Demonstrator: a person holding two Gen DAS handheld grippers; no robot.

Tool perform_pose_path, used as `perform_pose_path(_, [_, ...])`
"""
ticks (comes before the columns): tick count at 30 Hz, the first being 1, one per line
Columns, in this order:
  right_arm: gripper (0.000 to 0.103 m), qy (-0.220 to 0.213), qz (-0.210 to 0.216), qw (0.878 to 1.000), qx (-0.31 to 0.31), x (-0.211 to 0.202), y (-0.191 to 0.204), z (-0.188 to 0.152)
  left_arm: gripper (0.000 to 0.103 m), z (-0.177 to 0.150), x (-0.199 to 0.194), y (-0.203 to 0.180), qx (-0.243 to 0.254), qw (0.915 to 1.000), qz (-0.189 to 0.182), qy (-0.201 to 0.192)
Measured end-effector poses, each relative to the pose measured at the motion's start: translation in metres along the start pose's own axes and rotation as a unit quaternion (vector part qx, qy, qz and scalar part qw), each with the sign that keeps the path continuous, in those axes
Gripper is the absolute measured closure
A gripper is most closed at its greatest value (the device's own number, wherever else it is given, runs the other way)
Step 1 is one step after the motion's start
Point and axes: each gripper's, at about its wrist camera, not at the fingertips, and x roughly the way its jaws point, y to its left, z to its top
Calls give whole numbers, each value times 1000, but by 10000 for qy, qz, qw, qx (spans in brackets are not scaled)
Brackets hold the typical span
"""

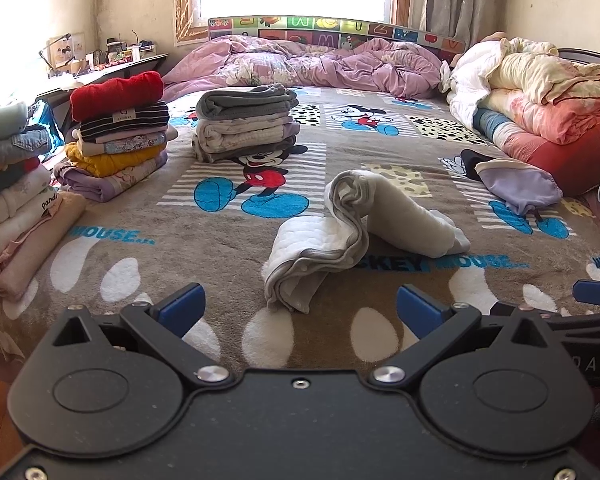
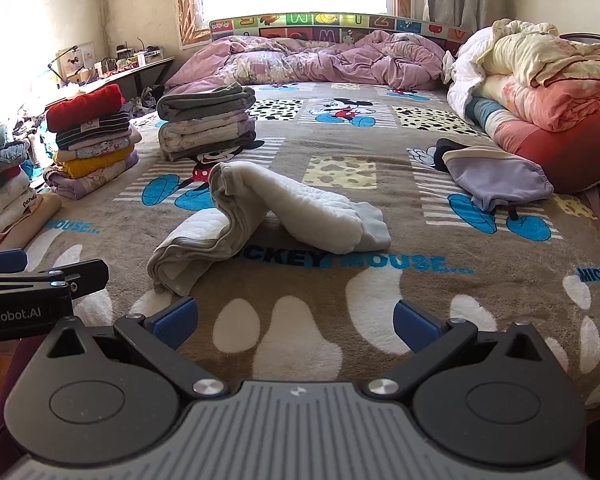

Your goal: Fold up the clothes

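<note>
A white quilted garment with grey trim [image 1: 340, 236] lies half folded and humped on the Mickey Mouse blanket [image 1: 220, 248], just ahead of my left gripper [image 1: 300, 308], which is open and empty. In the right wrist view the same garment [image 2: 268, 216] lies ahead and to the left of my right gripper [image 2: 296, 322], also open and empty. A lilac garment [image 1: 516, 184] lies loose at the right, also visible in the right wrist view [image 2: 496, 178]. The left gripper's side [image 2: 32, 292] shows at the left edge there.
Stacks of folded clothes stand at the left [image 1: 120, 132] and far left [image 1: 16, 188], and a grey and beige stack [image 1: 246, 124] mid-bed. A rumpled purple duvet [image 1: 308, 64] lies at the back. Piled quilts [image 1: 548, 96] fill the right side.
</note>
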Motion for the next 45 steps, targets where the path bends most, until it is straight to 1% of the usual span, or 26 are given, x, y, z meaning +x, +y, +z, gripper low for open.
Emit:
perform_pose_path(18, [0,-31,66,9999,127,-1,-8,0,0,1,-2,-6,42,10000,13,-10])
perform_pose_path(24, [0,-37,197,9996,191,0,-10,1,0,1,0,-6,38,10000,17,8])
perform_pose_path(34, [0,-21,549,9978,368,9,-14,1,0,2,5,-5,6,10000,73,8])
perform_pose_path(41, [0,-54,688,9965,472,23,-18,-1,0,1,21,-7,40,9999,44,157])
perform_pose_path(43, [0,-52,724,9961,496,28,-20,-2,0,-1,31,-7,8,9996,-29,271])
perform_pose_path(45, [0,-154,767,9950,615,33,-26,-3,0,-3,41,-7,-29,9992,-106,390])
